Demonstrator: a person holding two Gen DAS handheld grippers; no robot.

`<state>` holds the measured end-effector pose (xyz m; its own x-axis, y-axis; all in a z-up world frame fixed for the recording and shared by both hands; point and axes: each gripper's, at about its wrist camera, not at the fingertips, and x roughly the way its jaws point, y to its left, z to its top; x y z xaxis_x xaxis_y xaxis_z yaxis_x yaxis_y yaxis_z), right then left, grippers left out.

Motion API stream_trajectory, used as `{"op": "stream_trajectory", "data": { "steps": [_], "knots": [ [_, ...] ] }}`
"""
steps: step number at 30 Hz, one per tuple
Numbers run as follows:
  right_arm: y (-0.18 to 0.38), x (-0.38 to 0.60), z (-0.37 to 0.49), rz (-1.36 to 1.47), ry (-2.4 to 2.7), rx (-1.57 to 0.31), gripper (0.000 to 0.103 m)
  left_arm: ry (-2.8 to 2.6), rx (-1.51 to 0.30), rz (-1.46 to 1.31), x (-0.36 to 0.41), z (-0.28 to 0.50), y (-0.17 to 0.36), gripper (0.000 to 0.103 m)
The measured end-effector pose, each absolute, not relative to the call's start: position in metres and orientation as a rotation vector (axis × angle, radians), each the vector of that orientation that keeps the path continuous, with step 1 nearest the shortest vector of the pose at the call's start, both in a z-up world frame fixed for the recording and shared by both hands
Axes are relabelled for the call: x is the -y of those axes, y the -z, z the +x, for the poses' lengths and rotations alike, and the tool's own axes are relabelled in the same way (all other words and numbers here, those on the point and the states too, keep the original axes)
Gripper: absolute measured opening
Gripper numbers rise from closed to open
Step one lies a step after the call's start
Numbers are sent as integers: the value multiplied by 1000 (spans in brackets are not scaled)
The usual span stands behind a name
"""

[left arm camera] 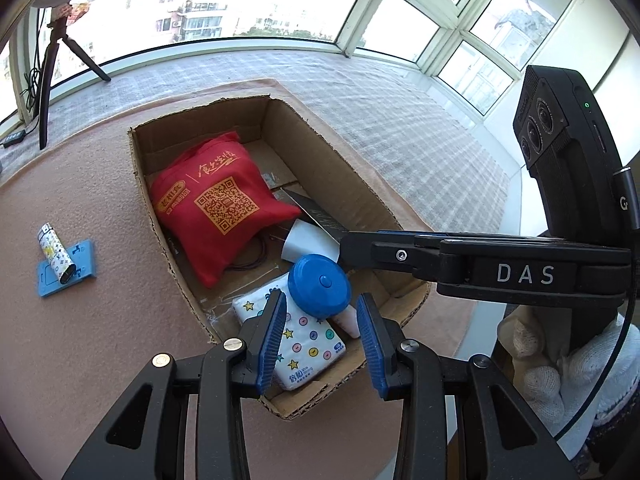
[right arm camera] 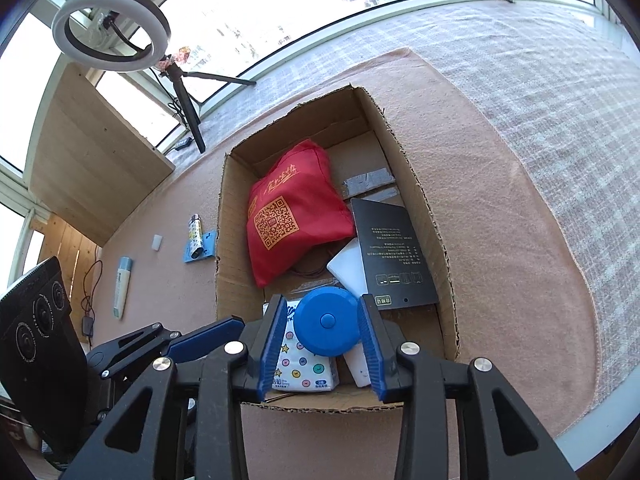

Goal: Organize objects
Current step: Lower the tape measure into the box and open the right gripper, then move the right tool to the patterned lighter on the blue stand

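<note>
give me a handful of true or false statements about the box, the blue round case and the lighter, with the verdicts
1. The red bag lies inside the cardboard box. True.
2. The lighter is in the box. False: it lies outside on the pink mat, on top of a flat blue piece.
3. The blue round case sits between the fingers of the right gripper. True.
4. The box is empty apart from the red bag. False: it also holds a tissue pack with coloured dots and a black booklet.
5. The left gripper is clamped on the tissue pack. False: its jaws stand apart with nothing gripped.
</note>
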<state>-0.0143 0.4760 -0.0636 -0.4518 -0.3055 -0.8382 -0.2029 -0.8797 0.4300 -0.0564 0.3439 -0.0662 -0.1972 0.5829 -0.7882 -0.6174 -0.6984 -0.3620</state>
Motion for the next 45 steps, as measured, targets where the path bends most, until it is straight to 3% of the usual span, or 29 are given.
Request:
{"op": "stream_trajectory", "data": {
  "steps": [9, 31, 45],
  "knots": [
    [58, -454, -19, 1570, 2489, 724, 45, -2017, -20, -1282, -311, -54, 63, 40],
    [49, -325, -103, 1500, 2349, 512, 48, -2355, 187, -1436, -101, -82, 73, 40],
    [85, -289, -180, 1674, 2268, 495, 48, -2456, 90, -1445, -35, -159, 55, 41]
  ]
}}
